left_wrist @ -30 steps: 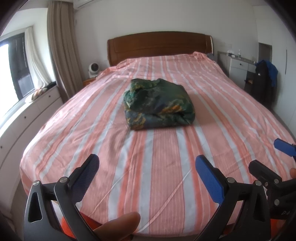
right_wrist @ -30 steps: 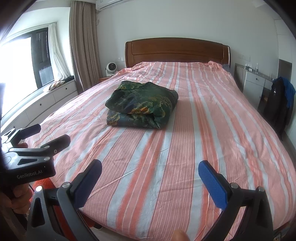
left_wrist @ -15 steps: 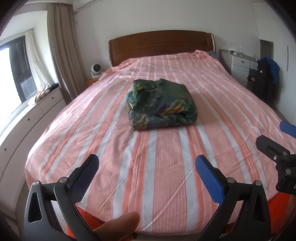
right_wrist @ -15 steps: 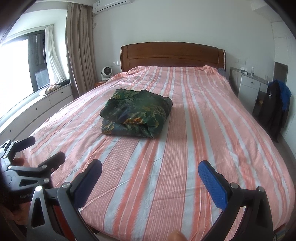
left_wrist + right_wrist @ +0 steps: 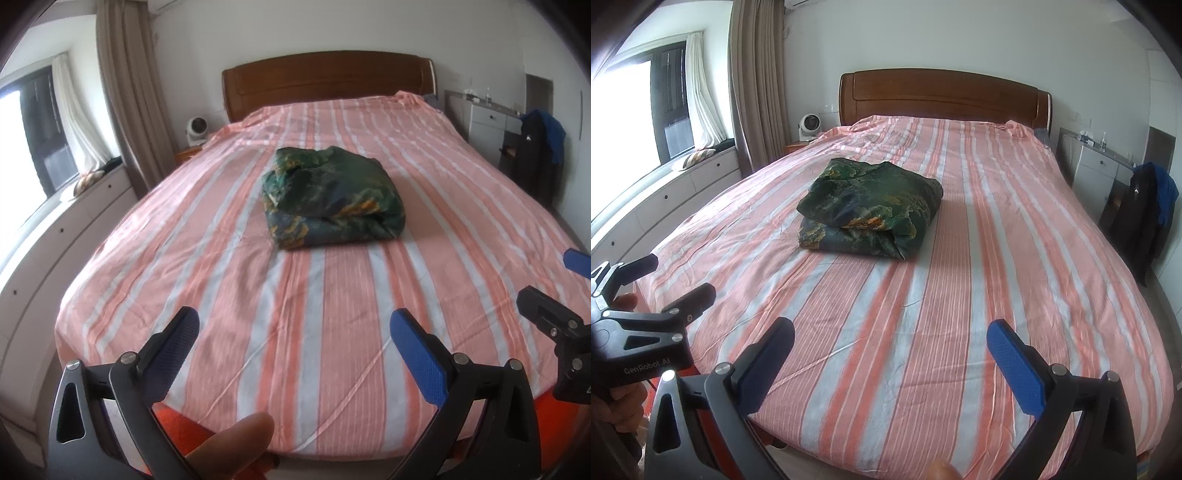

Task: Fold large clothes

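Nearest the cameras, the left gripper (image 5: pixel 295 332) hangs over the foot of the bed with its jaws spread wide and nothing between them; a fingertip (image 5: pixel 236 439) shows beneath it; the right gripper (image 5: pixel 890 339) hangs beside it, jaws likewise wide and empty, apart from the cloth. Under both lies the pink-and-white striped bedspread (image 5: pixel 332 332), covering the whole bed. Farther up, near the middle of the bed, the dark green patterned garment (image 5: pixel 332 195) sits folded into a thick bundle, well apart from both grippers. Beyond it stands the wooden headboard (image 5: pixel 942 96); a small white fan (image 5: pixel 809 125) sits left of it, and a dark jacket (image 5: pixel 1145 210) hangs at the right.
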Demonstrator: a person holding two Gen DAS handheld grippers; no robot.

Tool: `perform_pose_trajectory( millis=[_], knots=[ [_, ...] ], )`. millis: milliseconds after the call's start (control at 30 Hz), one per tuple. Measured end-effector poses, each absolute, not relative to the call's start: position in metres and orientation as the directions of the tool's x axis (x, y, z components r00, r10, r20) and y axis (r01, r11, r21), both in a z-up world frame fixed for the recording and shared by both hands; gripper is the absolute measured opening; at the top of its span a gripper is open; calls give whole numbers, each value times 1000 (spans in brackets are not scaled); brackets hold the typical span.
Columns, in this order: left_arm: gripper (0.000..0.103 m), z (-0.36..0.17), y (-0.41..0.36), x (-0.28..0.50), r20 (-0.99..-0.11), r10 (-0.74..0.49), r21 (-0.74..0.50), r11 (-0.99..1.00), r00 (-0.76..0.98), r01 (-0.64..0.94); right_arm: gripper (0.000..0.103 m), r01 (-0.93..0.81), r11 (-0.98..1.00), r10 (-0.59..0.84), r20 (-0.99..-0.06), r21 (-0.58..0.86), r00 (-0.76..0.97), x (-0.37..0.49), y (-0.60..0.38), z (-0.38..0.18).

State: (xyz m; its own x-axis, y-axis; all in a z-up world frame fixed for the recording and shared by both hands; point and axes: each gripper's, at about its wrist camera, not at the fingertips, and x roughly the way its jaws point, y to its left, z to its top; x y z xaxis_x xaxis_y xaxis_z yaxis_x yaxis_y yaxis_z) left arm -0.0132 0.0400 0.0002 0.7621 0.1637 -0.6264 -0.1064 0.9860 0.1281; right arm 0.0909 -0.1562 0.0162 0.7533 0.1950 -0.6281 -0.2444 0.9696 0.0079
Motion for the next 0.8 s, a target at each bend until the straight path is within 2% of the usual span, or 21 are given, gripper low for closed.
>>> perform_pose_trajectory(
  millis=[800],
  knots=[
    [103, 2, 41, -14, -612, 215, 174, 975, 761, -136, 103, -250, 968, 194, -631, 0, 751, 89, -153, 14]
  ],
)
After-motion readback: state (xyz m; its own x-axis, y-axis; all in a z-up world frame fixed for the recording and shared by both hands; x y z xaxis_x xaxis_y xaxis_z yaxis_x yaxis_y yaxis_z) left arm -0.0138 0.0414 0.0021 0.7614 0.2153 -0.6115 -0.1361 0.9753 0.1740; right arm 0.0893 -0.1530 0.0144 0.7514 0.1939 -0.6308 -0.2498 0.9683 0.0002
